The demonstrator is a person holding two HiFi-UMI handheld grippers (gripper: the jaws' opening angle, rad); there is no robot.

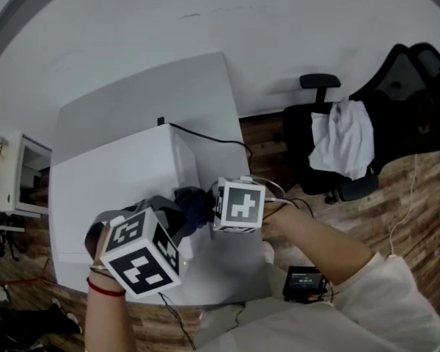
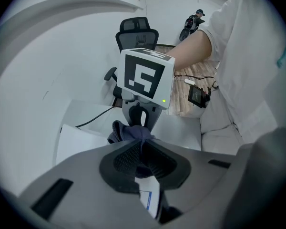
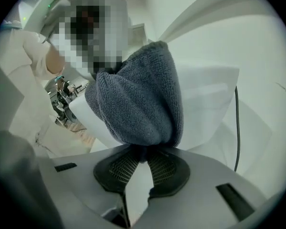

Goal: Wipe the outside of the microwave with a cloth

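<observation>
Your white microwave (image 1: 117,189) sits on a white table (image 1: 147,94) by a white wall, with wood floor (image 1: 418,204) and a black chair (image 1: 403,101) to your right. The 2 grippers, left gripper (image 2: 143,157) and right gripper (image 3: 140,162), both clamp the dark cloth (image 3: 138,104) over the microwave's top right edge. From above, the microwave's door is out of sight.

Rough, looped terry cloth (image 3: 143,99), smooth matt white microwave (image 1: 117,174) casing, wood-plank floor (image 1: 425,196) with visible grain, cross-ribbed matt black pads (image 3: 164,168)
</observation>
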